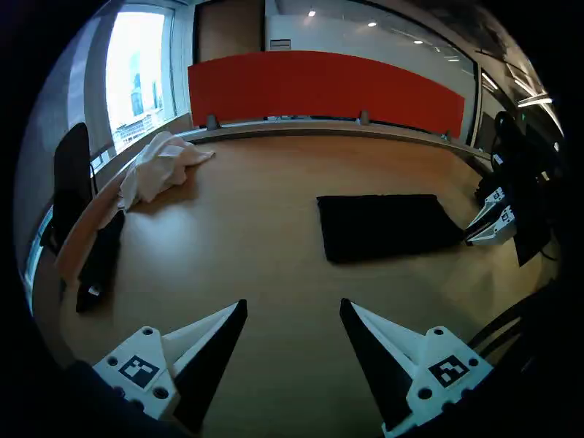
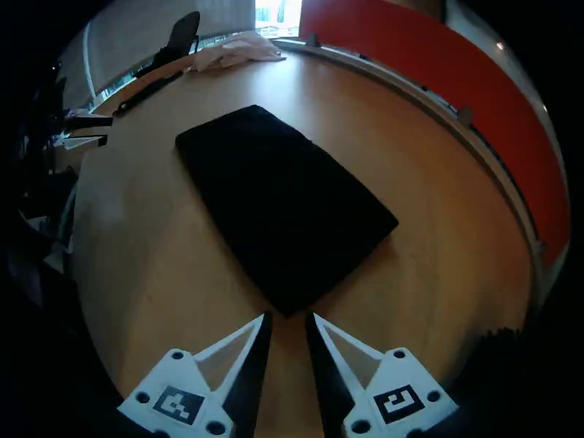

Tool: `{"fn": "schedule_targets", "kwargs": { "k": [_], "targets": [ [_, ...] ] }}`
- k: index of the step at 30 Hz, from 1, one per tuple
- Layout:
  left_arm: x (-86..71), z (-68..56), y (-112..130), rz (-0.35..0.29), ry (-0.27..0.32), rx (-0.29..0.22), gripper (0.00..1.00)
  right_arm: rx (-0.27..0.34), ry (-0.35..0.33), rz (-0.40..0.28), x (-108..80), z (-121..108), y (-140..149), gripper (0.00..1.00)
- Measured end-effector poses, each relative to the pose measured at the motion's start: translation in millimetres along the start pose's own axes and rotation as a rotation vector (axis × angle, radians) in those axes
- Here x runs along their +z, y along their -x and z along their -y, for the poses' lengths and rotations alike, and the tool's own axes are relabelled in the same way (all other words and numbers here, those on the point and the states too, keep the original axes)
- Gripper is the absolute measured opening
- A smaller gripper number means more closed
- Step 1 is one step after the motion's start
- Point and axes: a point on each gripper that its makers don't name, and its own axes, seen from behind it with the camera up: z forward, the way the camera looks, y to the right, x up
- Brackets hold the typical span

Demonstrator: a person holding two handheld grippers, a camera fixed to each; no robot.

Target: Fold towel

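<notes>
No words, numbers or brand names can be read anywhere. The only printed signs are square black-and-white coded markers (image 1: 139, 370), one on the white base of each finger of the left gripper (image 1: 292, 303) in the left gripper view and of the right gripper (image 2: 288, 315) in the right gripper view. They show blocky patterns, not letters. In the left gripper view the right gripper, seen farther off, bears similar marks too small to make out.

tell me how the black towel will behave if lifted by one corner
Probably floppy: the black towel lies flat, hugging the table, so a lifted corner would likely drape. It looks thin and light, and may slide or bunch on the smooth wood if pushed.
</notes>
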Motion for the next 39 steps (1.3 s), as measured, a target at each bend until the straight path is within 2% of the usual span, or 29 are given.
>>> {"fn": "schedule_targets", "kwargs": {
  "k": [5,17,29,39],
  "targets": [
    [-0.8,-0.1,4,0.005,-0.005,-0.008,0.94,-0.005,-0.004,-0.002,1.8,-1,-2,0.32],
    [-3.0,2.9,6,0.005,-0.015,-0.011,0.94,-0.019,-0.014,-0.009,1.9,0,-5,0.04],
    [-4.6,2.9,5,-0.001,-0.02,-0.011,0.94,-0.022,0.018,-0.053,-13.2,-3,-19,0.03],
    [-5.0,4.6,3,0.0,-0.022,-0.009,0.94,-0.043,0.058,-0.111,-40.0,-10,-42,0.03]
  ]
}}
